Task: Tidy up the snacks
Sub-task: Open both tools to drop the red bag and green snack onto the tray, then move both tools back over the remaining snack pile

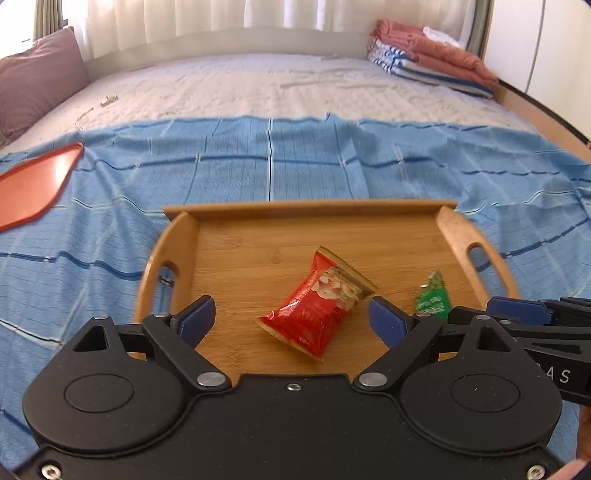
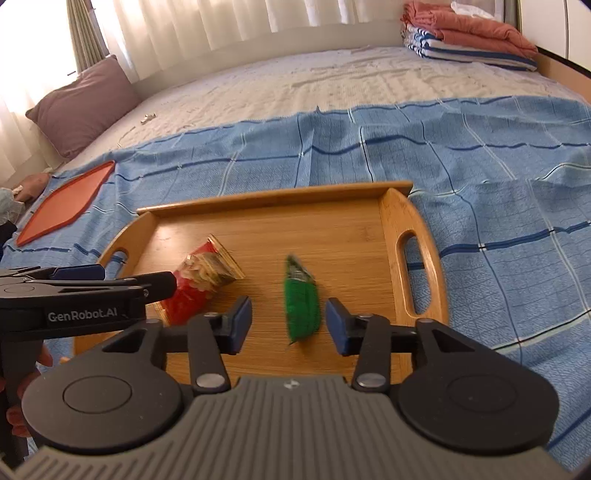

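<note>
A red snack packet (image 1: 319, 304) lies on the wooden tray (image 1: 258, 236), between the wide-apart pads of my left gripper (image 1: 291, 319), which is open and does not touch it. A green snack packet (image 2: 301, 299) sits further right on the same tray (image 2: 332, 221), blurred, between the pads of my right gripper (image 2: 288, 323); the pads stand clear of it, so this gripper is open too. The green packet (image 1: 433, 297) and the right gripper's fingers (image 1: 517, 308) show at the right of the left wrist view. The red packet (image 2: 195, 284) and the left gripper's fingers (image 2: 79, 273) appear at the left of the right wrist view.
The tray rests on a blue checked cloth (image 1: 332, 158) spread over a bed. An orange-red flat tray (image 2: 66, 205) lies on the cloth to the left. A brown pillow (image 2: 81, 103) is far left; folded blankets (image 2: 472, 33) are stacked at the far right corner.
</note>
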`<state>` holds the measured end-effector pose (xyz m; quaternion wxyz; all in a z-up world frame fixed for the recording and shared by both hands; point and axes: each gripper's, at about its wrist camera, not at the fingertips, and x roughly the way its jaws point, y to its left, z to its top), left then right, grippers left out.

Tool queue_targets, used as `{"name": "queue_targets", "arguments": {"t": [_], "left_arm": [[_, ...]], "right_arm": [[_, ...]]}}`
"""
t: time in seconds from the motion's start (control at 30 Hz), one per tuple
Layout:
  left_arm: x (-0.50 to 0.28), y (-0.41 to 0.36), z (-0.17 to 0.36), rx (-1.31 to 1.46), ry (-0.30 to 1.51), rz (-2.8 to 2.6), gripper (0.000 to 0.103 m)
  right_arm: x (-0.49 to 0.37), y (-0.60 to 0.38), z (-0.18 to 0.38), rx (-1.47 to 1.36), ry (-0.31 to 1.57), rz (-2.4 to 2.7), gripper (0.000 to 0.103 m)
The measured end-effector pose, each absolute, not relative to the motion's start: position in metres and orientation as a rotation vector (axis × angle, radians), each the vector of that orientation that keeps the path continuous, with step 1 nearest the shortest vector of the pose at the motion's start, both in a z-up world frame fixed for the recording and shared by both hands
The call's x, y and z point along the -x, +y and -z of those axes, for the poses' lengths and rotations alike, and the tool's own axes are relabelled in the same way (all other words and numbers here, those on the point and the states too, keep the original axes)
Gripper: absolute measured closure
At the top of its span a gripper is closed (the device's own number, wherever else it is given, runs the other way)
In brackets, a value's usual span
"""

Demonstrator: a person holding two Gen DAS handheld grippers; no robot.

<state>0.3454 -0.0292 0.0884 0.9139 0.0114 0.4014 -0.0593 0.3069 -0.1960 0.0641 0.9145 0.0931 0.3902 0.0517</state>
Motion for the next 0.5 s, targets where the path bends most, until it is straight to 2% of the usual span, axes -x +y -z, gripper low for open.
{"name": "queue_targets", "arguments": {"t": [0.2,0.5], "left_arm": [[-0.292,-0.022,-0.121,-0.057,0.764,0.148,0.009],[-0.207,-0.003,-0.150,-0.076,0.692,0.131,0.006]], "right_arm": [[-0.271,-0.188,-0.095,-0.149,0.758,-0.127,0.030],[-0.206,-0.178,-0.130,-0.140,0.666,-0.164,0.020]]}}
